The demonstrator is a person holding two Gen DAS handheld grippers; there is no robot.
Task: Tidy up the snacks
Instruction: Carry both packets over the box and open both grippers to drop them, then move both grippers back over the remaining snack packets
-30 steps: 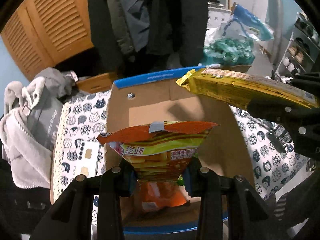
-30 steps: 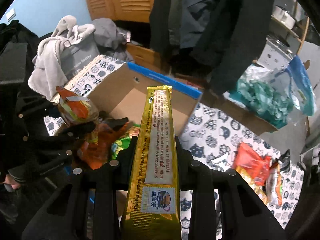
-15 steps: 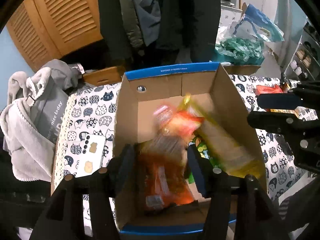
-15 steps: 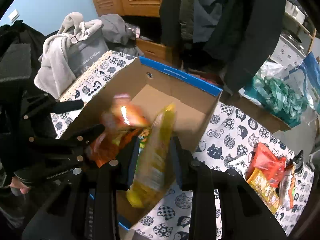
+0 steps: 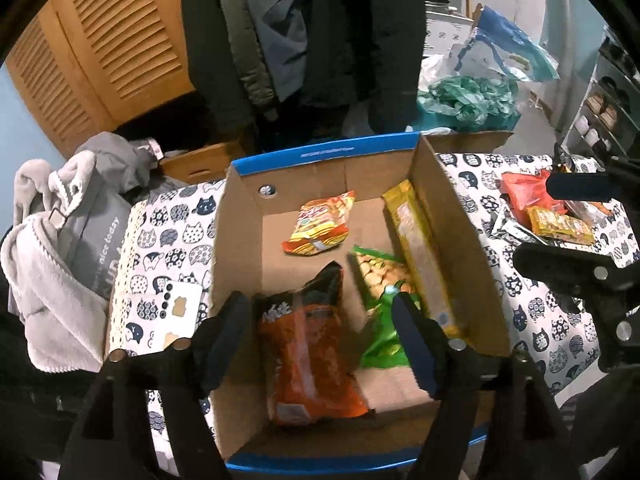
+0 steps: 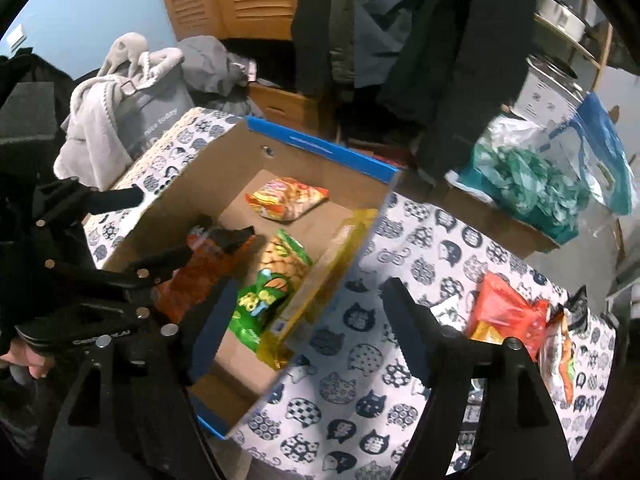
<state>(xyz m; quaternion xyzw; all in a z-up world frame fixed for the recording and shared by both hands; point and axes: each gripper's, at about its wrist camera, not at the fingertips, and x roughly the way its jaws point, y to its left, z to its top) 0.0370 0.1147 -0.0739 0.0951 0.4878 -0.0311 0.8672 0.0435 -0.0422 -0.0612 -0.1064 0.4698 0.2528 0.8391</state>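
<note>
A cardboard box (image 5: 236, 240) with blue rims sits on the cat-print cloth; it also shows in the right wrist view (image 6: 180, 196). Inside lie a small orange-yellow snack bag (image 5: 318, 224), a long yellow packet (image 5: 420, 256) against the right wall, a green bag (image 5: 380, 300) and a dark orange bag (image 5: 308, 352). My left gripper (image 5: 322, 340) is open and empty above the box's near end. My right gripper (image 6: 304, 328) is open and empty over the box's right edge. More snacks (image 6: 504, 316) lie on the cloth to the right.
A white phone (image 5: 172, 312) lies on the cloth left of the box. A grey bag with a towel (image 5: 60, 248) stands further left. Coats (image 5: 304, 40) hang behind. A green plastic bag (image 5: 468, 100) sits on a crate at the back right.
Both grippers opened. The orange-yellow bag dropped from my left gripper into the box, and the long yellow packet dropped from my right gripper along the box's right wall. Both grippers rose.
</note>
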